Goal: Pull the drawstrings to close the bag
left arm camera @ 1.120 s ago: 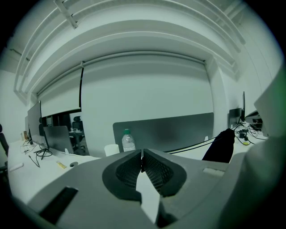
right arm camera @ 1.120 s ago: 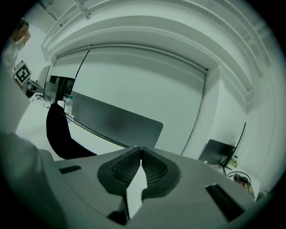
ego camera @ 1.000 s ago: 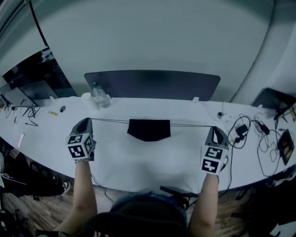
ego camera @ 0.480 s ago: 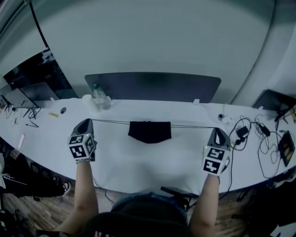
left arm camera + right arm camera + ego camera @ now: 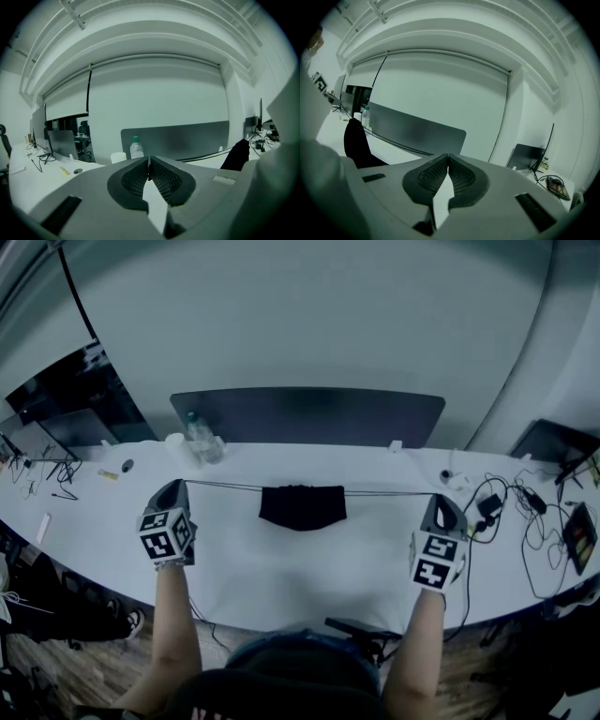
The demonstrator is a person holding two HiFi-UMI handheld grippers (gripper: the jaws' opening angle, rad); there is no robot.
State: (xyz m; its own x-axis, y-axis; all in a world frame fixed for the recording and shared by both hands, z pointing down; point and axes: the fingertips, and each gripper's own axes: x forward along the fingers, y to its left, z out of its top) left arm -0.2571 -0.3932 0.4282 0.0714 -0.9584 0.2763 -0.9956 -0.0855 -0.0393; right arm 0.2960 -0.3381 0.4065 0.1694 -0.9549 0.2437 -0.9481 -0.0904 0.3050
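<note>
Head view: black bag [image 5: 302,507], drawstrings [image 5: 225,487] taut

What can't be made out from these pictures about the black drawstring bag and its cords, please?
Head view: the black fabric drawstring bag is too small and dark to tell whether its mouth is cinched.
Left gripper view: the bag's lower part is hidden behind the left tool's grey body.
Both gripper views: the thin black drawstrings are too fine to see inside the shut left tool or right tool.
</note>
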